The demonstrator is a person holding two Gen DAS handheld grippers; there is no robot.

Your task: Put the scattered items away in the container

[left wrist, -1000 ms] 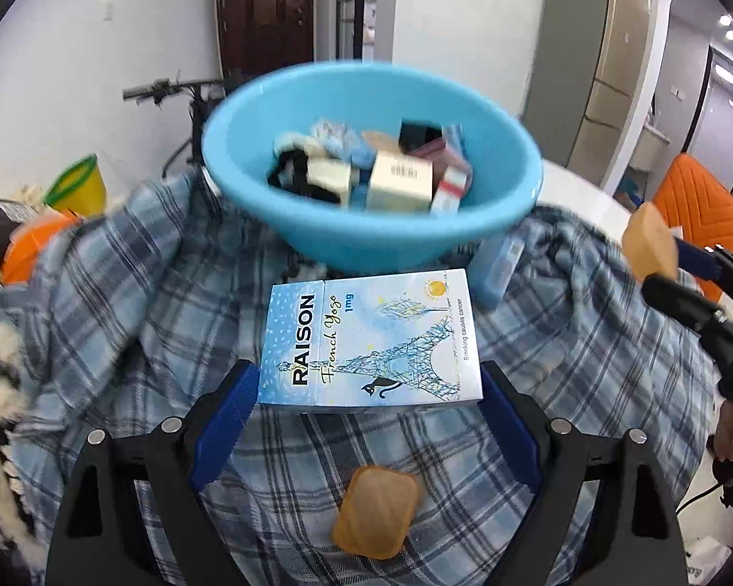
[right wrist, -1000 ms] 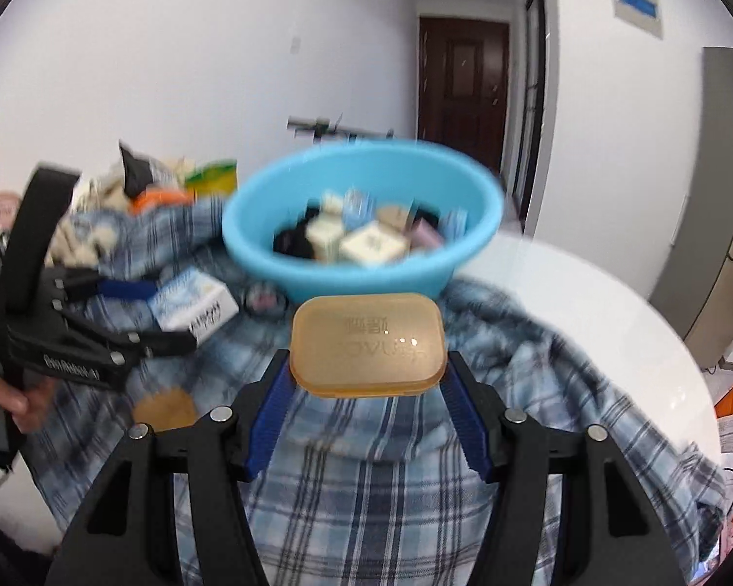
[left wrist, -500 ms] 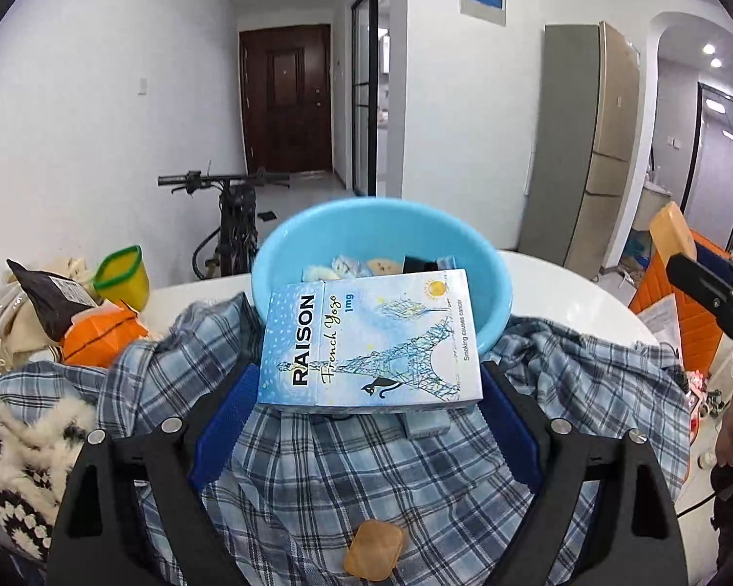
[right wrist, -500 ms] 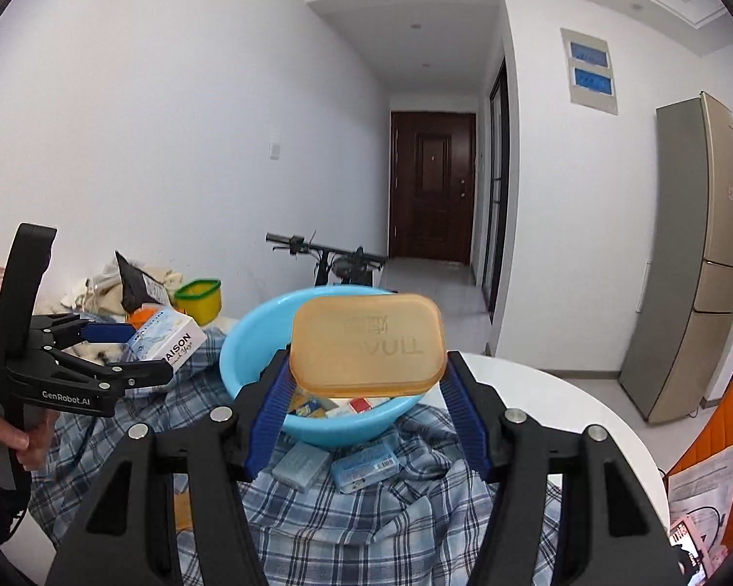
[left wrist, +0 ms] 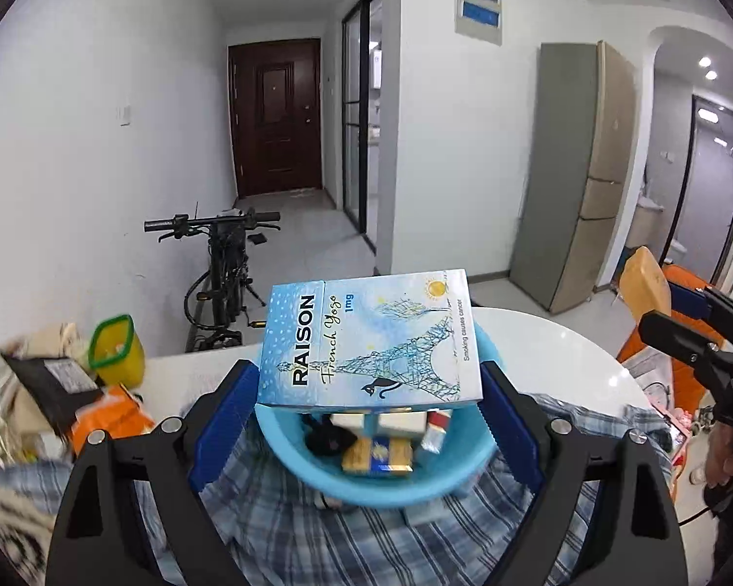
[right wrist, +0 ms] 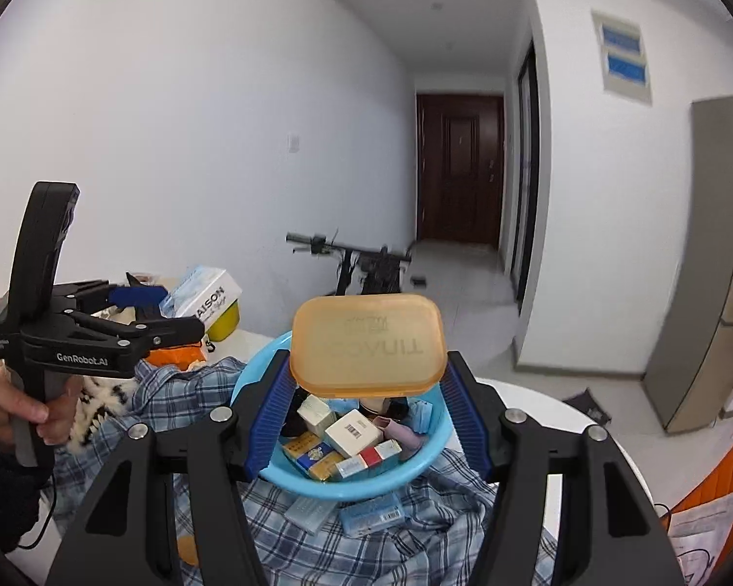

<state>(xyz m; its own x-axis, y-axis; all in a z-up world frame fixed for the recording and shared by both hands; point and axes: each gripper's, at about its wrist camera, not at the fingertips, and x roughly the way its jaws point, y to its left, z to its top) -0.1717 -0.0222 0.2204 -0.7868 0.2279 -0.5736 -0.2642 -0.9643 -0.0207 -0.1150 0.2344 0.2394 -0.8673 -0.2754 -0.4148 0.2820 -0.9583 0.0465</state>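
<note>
My left gripper [left wrist: 369, 403] is shut on a light blue Raison cigarette pack [left wrist: 369, 339] and holds it above the near rim of the blue basin [left wrist: 366, 488], which holds several small boxes. My right gripper [right wrist: 366, 381] is shut on a translucent orange soap case [right wrist: 366, 344] and holds it above the blue basin [right wrist: 430, 459]. The left gripper with its pack [right wrist: 205, 293] shows at the left of the right wrist view. The right gripper with the soap case [left wrist: 645, 288] shows at the right edge of the left wrist view.
The basin sits on a blue plaid shirt [right wrist: 415, 537] over a white round table [left wrist: 562, 346]. Two blue packs [right wrist: 371, 512] and an orange case [right wrist: 188, 549] lie on the shirt. Snack bags [left wrist: 97, 405] and a yellow tub [left wrist: 117, 354] sit left.
Both grippers have risen with their items and now hang higher over the basin. The views have tilted up, and the basin sits lower in each view.
</note>
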